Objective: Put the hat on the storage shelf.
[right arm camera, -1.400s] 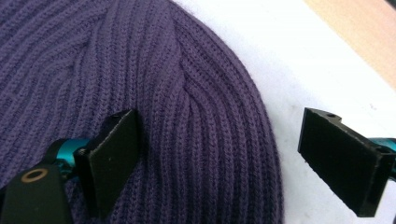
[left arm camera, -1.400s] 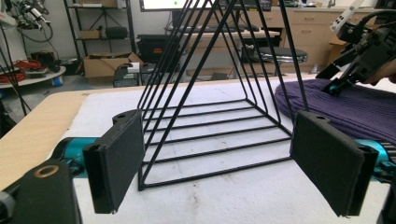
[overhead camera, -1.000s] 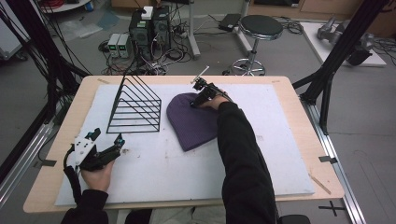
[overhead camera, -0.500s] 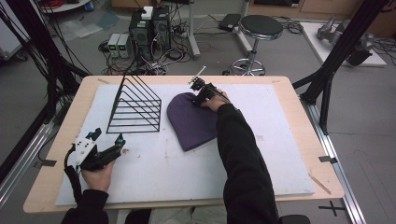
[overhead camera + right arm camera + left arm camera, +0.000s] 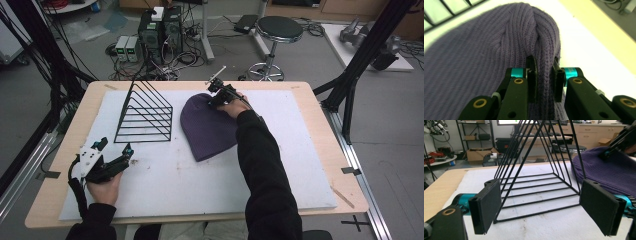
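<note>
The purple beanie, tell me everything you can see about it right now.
The purple beanie is a ribbed knit hat, dark violet and soft-looking. It lies flat on the white mat, right of the black wire rack, rounded crown toward the far edge and opening toward the person. The right gripper has its jaws closed on a raised fold of knit near the crown, which bunches into a ridge between them. The left gripper is well away, jaws open.

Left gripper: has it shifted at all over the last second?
No. The left gripper sits at the same spot near the wire rack front corner, jaws open.
</note>
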A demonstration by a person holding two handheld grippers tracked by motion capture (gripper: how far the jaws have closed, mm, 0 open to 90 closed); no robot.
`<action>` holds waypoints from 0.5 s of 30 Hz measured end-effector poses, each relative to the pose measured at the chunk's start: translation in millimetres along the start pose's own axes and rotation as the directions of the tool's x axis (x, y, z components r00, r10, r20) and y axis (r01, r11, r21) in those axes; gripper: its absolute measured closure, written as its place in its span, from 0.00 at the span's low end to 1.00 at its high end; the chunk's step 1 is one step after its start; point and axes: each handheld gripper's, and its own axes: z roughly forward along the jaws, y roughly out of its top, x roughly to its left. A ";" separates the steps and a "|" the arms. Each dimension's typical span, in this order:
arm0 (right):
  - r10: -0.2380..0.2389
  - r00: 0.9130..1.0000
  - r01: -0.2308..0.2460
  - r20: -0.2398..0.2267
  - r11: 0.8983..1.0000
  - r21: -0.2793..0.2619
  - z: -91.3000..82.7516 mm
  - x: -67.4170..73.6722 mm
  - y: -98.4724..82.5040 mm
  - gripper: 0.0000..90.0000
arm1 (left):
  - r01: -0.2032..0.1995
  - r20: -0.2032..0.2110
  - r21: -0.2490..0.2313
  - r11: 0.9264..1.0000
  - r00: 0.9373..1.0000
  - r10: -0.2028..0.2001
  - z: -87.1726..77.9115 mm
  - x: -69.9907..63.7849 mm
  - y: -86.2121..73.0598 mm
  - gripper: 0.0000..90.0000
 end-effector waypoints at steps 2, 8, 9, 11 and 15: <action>-0.011 1.000 0.011 0.010 1.000 -0.017 -12.9 1.4 1.6 0.89 | 0.003 -0.005 -0.007 1.000 1.000 -0.003 -0.6 0.0 0.3 0.20; -0.026 0.999 0.028 0.033 0.998 -0.064 -44.0 6.2 4.7 0.89 | 0.002 -0.008 -0.016 1.000 1.000 -0.003 -2.4 -0.2 1.2 0.20; -0.026 0.999 0.030 0.045 0.996 -0.085 -55.0 7.5 5.5 0.89 | 0.002 -0.010 -0.019 1.000 1.000 -0.002 -2.8 -0.4 1.4 0.20; -0.023 0.999 0.028 0.048 0.994 -0.106 -65.4 8.4 5.9 0.89 | 0.001 -0.010 -0.019 1.000 1.000 -0.001 -4.0 -0.5 1.6 0.20; -0.020 0.996 0.032 0.091 0.991 -0.129 -81.6 10.7 5.9 0.88 | 0.036 0.012 -0.009 0.999 0.999 -0.035 -6.7 -1.1 1.4 0.20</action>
